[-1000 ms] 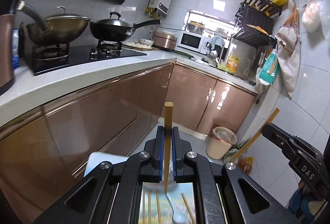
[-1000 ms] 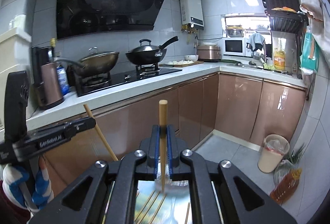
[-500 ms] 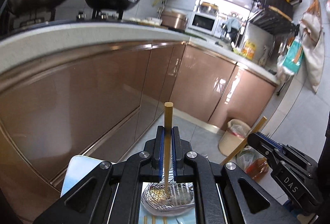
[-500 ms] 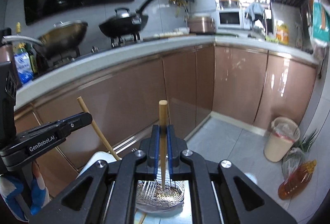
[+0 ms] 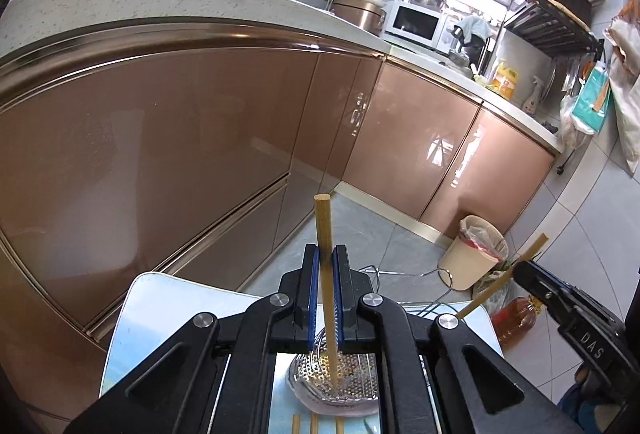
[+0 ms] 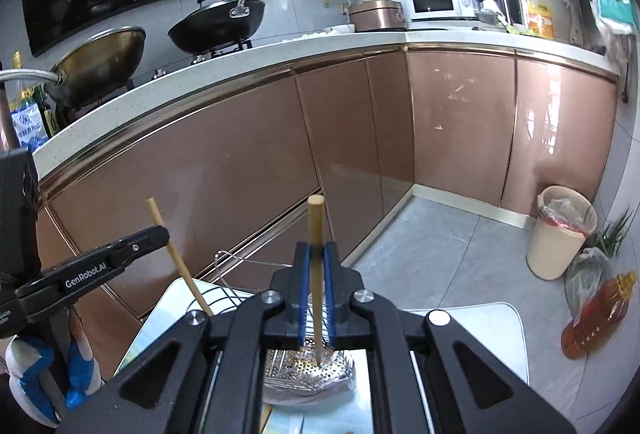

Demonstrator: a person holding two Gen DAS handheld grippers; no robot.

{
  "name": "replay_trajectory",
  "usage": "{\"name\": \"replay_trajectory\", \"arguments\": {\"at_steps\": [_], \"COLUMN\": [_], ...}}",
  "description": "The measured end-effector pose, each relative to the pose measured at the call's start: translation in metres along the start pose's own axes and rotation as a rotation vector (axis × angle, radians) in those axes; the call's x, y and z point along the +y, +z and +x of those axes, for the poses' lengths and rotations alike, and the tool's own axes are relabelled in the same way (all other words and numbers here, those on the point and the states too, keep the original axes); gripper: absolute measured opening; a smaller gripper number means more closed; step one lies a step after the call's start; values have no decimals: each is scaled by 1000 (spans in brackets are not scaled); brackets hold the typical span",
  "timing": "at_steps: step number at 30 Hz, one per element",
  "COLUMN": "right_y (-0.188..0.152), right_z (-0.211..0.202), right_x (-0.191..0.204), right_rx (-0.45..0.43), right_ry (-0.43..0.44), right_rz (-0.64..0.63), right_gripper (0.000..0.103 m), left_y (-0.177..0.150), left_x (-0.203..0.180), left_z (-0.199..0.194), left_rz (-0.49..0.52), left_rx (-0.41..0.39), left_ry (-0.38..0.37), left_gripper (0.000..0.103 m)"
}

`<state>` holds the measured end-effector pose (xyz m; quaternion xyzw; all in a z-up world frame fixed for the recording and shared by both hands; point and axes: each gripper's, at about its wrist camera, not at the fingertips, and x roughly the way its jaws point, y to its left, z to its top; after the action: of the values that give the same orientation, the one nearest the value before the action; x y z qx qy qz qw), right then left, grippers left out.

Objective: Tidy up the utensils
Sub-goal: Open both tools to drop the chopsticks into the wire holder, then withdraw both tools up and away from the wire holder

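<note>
two pale wooden chopsticks (image 5: 325, 258) (image 6: 316, 274) stand upright, tips just over a perforated metal strainer (image 5: 352, 386) on the tray.

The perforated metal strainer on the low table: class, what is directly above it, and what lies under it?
Above the strainer hang two chopstick tips, one chopstick in each gripper's shut jaws. Under it shows only the table; the gripper bodies hide the rest.
</note>
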<state>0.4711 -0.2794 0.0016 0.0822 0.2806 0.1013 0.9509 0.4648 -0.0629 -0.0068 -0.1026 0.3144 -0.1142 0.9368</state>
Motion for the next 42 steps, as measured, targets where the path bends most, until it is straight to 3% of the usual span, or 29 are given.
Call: {"name": "replay_trajectory", "arguments": {"at_steps": [6, 13, 17, 24, 29, 38, 42], "right_y": [-1, -1, 2, 9, 5, -22, -44], "right_z": [-12, -33, -55, -108, -154, -233, -261], "right_x": [-8, -8, -4, 12, 26, 53, 62], "right_rx": [-2, -8, -25, -71, -106, -152, -150], "right_ry": [-10, -18, -25, -39, -49, -72, -84], "right_rz": [23, 30, 28, 10, -1, -30, -47], "right_gripper": [8, 10, 17, 22, 27, 36, 40], "left_y": [-4, -6, -4, -2, -5, -37, -63], "left_x": [4, 7, 8, 11, 11, 2, -1], "left_z": [-7, -30, -53, -116, -165, -247, -274], "left_rz": [-4, -4, -6, 8, 21, 85, 104], "left_rx": [3, -15, -35, -98, -155, -262, -293], "left_ry": [16, 30, 34, 50, 73, 120, 139], "left_gripper": [8, 30, 34, 46, 61, 83, 87]}}
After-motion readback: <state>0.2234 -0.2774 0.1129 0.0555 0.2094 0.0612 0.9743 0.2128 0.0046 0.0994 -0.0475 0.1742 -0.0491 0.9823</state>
